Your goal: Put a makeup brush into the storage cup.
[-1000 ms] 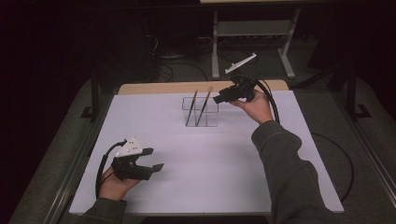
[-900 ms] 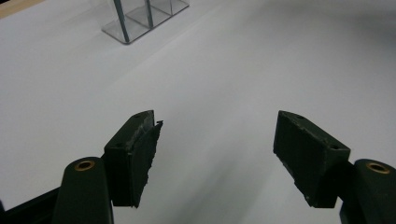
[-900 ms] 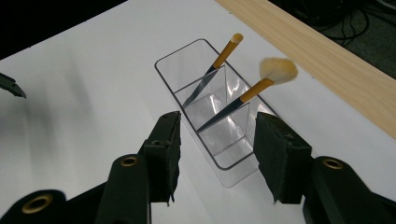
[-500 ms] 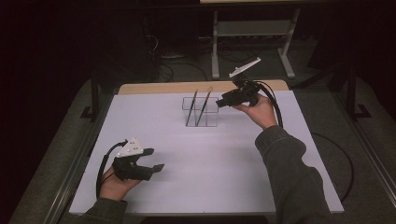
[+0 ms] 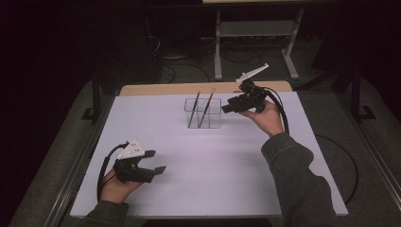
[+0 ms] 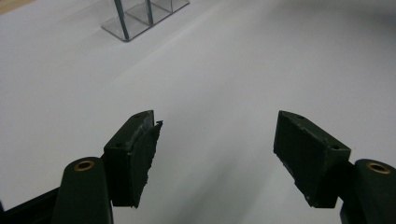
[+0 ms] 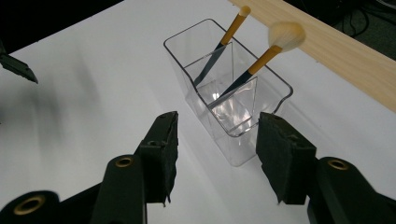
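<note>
Clear organiser with two brushes just beyond right hand-held gripper, jaws apart, just opening, nothing between, brush tips against compartment floors blurred by glare, left hand-held gripper open, empty

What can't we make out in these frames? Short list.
- Clear organizer, left gripper view: top cut off by the frame edge, brushes' heads out of frame.
- Fluffy brush, right gripper view: head blurred, bristles unreadable.
- Thin brush, high view: too small to tell the tip's shape.
- Right gripper, high view: jaws dark and small, gap unclear.
</note>
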A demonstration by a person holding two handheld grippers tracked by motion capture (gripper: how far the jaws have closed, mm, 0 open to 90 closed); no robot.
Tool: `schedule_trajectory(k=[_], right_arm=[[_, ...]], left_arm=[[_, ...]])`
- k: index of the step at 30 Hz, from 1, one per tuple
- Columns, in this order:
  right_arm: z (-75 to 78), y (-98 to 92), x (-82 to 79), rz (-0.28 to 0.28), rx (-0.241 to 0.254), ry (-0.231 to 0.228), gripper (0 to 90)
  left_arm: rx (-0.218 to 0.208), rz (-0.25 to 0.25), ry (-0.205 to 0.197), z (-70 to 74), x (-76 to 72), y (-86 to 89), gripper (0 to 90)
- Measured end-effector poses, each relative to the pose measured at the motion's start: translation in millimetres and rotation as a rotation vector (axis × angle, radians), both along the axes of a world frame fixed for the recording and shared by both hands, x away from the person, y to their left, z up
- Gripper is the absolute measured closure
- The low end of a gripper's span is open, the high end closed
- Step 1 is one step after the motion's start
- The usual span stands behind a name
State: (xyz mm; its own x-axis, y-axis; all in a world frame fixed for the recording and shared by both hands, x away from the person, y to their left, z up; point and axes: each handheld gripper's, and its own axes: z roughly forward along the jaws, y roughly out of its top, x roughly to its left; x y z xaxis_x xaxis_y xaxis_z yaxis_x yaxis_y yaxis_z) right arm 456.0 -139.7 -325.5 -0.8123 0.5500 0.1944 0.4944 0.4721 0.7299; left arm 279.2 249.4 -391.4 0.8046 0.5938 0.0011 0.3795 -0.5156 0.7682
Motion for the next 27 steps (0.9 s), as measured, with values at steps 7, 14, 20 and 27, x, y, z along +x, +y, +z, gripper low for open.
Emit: schedule_trajectory(k=[7, 14, 20, 27], right_arm=[[-3.6, -3.7, -6.5, -0.009, 0.001, 0.002, 47.3], [-8.3, -6.9, -10.3, -0.004, 0.007, 0.001, 46.8], [-10.3, -10.1, -14.6, -0.008, 0.011, 0.003, 45.8], [-14.2, -14.7, -20.7, -0.009, 0.02, -0.004, 44.5]], left_arm=[[0.004, -0.003, 0.0, -0.1, 0.4, 0.4, 29.3], [-0.018, 0.011, 0.003, -1.0, 0.0, -0.2, 29.3], [-0.019, 0.012, 0.003, -1.1, 0.1, -0.2, 29.3], [-0.014, 0.01, 0.009, -1.6, 0.8, 0.2, 28.9]])
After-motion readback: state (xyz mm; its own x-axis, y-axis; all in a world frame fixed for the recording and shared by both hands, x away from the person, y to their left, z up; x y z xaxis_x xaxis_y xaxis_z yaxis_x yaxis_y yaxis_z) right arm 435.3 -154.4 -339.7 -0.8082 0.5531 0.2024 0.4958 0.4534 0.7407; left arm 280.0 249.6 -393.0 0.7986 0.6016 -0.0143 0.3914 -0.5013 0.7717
